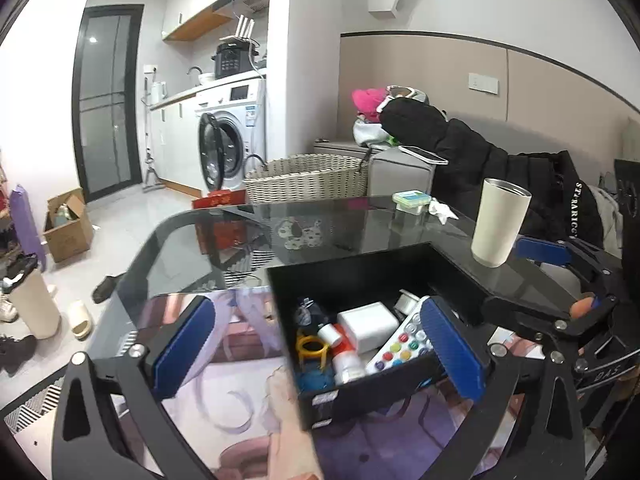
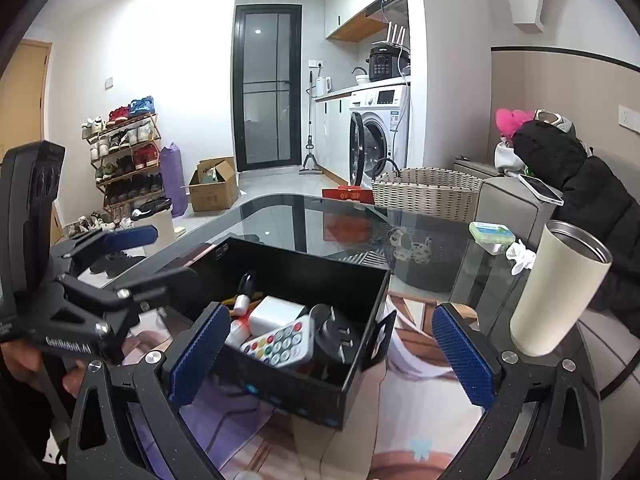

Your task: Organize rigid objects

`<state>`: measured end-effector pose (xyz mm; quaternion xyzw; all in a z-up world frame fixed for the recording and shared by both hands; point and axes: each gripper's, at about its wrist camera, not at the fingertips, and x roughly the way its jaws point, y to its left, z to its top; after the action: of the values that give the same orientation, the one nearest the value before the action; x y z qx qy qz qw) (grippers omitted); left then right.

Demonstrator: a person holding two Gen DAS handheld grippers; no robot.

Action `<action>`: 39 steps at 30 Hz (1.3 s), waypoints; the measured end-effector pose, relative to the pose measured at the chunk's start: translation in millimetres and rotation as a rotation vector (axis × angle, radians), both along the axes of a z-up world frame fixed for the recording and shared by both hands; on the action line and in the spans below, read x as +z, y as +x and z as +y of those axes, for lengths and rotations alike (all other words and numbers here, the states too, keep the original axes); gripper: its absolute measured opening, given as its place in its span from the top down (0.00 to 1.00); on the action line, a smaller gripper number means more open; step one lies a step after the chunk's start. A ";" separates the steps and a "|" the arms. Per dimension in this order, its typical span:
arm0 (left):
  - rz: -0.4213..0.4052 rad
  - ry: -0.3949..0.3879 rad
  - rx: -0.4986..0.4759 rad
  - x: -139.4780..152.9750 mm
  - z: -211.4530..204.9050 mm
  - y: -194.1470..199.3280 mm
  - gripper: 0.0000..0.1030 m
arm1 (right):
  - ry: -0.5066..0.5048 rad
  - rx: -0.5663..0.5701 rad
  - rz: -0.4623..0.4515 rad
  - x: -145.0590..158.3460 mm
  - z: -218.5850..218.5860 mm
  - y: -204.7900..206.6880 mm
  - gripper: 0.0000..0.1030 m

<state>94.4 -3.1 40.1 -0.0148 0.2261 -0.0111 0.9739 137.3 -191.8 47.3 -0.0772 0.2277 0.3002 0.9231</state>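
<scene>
Filled black box on glass table

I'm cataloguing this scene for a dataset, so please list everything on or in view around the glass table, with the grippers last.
black box: one, black, open-topped, on the glass table
remote: one, white with coloured buttons, in the box
charger block: one, white, in the box
plug adapter: one, black, in the box
tumbler: one, cream, upright on the table beside the box
small container: one, green-lidded, far table edge
woven basket: one, beige, beyond the table
washing machine: one, white, door open
left gripper: blue pads, open around the box's near-left corner
right gripper: blue pads, open around the box's near-right corner
</scene>
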 end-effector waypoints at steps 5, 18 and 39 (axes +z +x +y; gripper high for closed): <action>-0.001 0.001 0.036 -1.7 6.9 -17.5 0.00 | -0.012 0.005 0.006 -7.2 0.0 -15.0 0.01; 0.002 0.049 0.064 -18.7 3.4 -22.0 0.00 | 0.054 -0.037 -0.019 -15.4 -12.7 -23.4 0.01; -0.033 0.022 0.090 -16.4 9.2 -28.6 0.00 | 0.044 -0.012 -0.074 -10.8 -9.3 -34.9 0.01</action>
<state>65.8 6.0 23.7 -0.0142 0.2094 0.0348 0.9771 102.5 -201.1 36.6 -0.0663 0.1872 0.2966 0.9341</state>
